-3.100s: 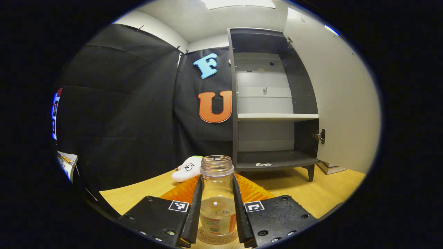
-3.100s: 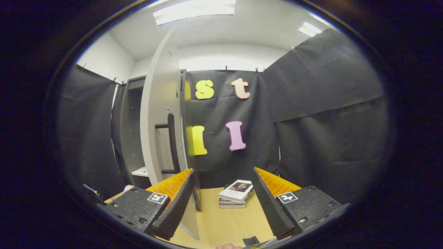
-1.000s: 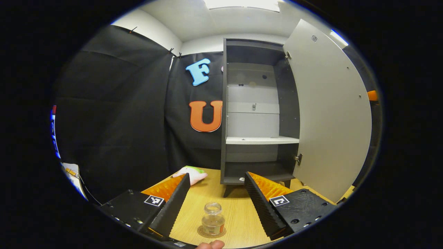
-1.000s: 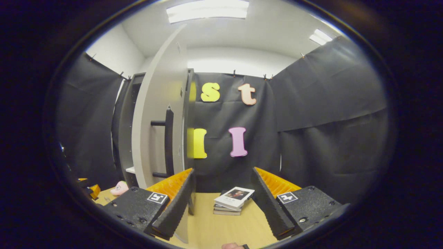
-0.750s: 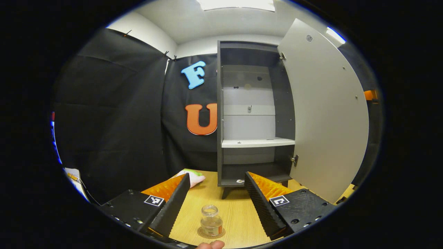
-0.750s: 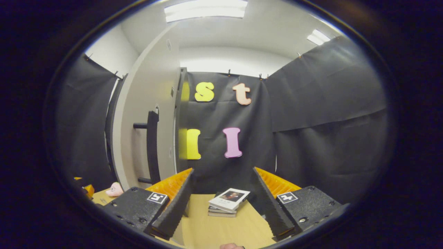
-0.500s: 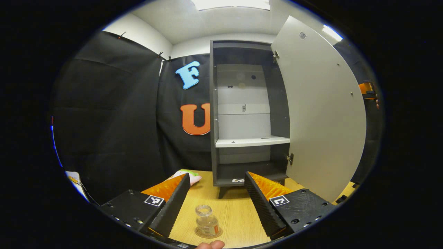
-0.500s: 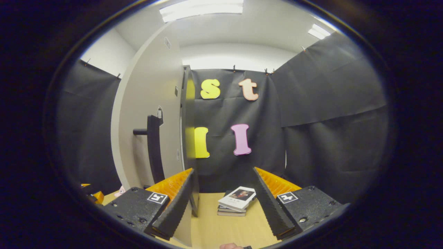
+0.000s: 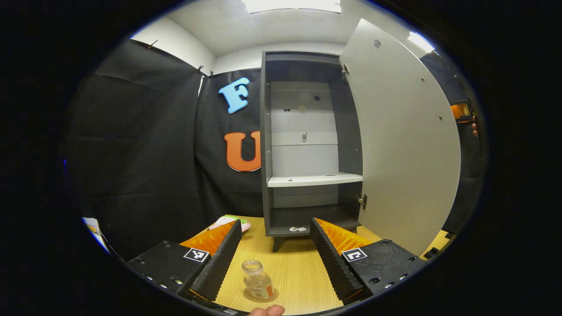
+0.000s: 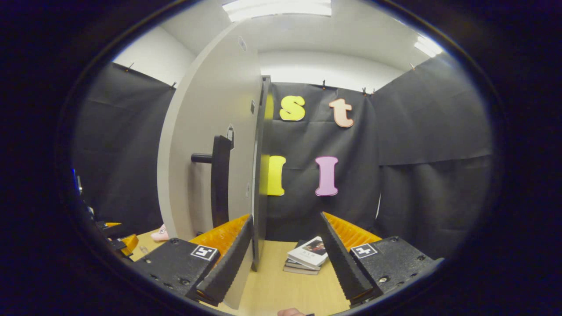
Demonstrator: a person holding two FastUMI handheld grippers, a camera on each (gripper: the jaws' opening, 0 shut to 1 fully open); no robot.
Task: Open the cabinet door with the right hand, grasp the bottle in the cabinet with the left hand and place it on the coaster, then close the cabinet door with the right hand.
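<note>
In the left gripper view, a small clear bottle (image 9: 257, 281) stands upright on a round coaster (image 9: 261, 296) on the wooden table, below and between the fingers of my open left gripper (image 9: 276, 256), which holds nothing. Behind it the dark cabinet (image 9: 307, 145) stands with its pale door (image 9: 404, 145) swung out to the right. In the right gripper view, the door's outer face (image 10: 210, 145) with its dark bar handle (image 10: 219, 180) is at left. My right gripper (image 10: 285, 259) is open, and its left finger sits just in front of the door's lower edge.
A pink plush toy (image 9: 228, 223) lies on the table left of the cabinet. A stack of books (image 10: 307, 256) rests on the table beyond my right gripper. Black cloth walls close the booth. The other gripper (image 9: 463, 109) shows past the door's right edge.
My left gripper let go of the bottle on the coaster and drew back. The door has swung partway toward the cabinet, and my right gripper has come closer to the door.
</note>
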